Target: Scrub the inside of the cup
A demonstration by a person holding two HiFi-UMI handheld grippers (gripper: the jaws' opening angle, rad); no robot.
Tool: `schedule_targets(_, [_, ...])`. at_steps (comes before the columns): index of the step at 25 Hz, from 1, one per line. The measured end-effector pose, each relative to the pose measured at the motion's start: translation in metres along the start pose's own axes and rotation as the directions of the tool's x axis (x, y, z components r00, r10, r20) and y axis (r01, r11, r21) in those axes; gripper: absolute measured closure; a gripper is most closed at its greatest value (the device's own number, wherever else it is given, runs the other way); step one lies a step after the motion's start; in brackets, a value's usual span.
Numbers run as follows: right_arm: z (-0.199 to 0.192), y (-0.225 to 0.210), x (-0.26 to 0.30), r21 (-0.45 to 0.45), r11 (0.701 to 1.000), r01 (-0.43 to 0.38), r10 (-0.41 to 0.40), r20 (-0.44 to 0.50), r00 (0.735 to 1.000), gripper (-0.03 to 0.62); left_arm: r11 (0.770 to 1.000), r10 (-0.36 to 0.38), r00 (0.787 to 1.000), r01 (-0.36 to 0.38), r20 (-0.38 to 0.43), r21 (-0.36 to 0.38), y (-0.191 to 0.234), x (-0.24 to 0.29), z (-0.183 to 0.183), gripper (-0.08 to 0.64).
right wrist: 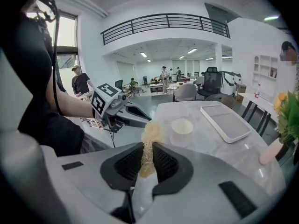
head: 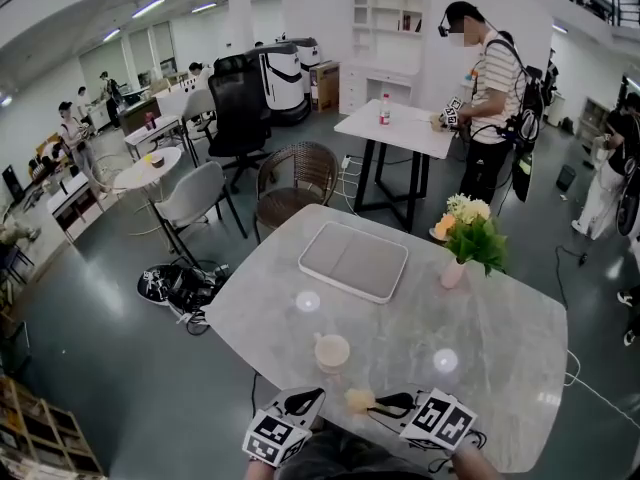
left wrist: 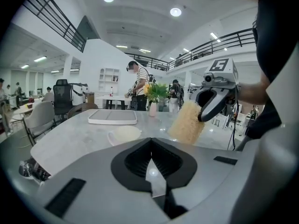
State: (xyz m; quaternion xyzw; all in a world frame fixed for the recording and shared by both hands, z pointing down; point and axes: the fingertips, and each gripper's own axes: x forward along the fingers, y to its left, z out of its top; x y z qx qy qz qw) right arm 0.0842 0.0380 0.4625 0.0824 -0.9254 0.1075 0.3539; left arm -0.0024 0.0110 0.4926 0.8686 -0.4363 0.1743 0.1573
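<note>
The cup [head: 332, 351] stands upright on the grey table [head: 500, 368], close to its near edge. It sits just beyond the two grippers and touches neither. From the head view its pale inside shows, but too small to tell whether anything is in it. In the left gripper view that gripper's own body hides the cup's lower part.

The right gripper [right wrist: 148, 158] is clamped on a yellowish sponge [right wrist: 150, 136]. The front of the sponge sticks out past the jaw tips, while its back end is buried between the pads. The sponge hangs in the air to the near right of the cup, apart from it.

The left gripper [left wrist: 152, 164] is closed with nothing between its jaws and hovers at the near left of the cup. The hands holding both grippers are mostly cut off at the bottom edge of the head view.

Farther along the table lies a flat tray [head: 353, 260]. At the far right is a small vase [head: 453, 273] of flowers [head: 470, 230], cut off by the frame edge in the right gripper view.
</note>
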Motion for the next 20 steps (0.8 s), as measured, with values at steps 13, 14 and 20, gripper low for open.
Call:
schedule_targets(13, [-0.01,0.014,0.013,0.004,0.999,-0.047,0.047,0.017,0.999,0.529,1.0,0.007,0.998,-0.006,-0.059,0.021,-0.008,-0.011,-0.023,0.546])
schedule_targets(14, [-0.011,0.013,0.013,0.007,0.999,-0.049,0.048,0.017,0.999,0.529,1.0,0.01,0.998,-0.009,-0.063,0.019,-0.008,-0.011,-0.025,0.546])
schedule_targets(20, [-0.017,0.008,0.01,0.014,0.999,-0.047,0.047,0.018,0.999,0.529,1.0,0.025,0.996,-0.024,-0.081,0.013,-0.004,-0.01,-0.029,0.546])
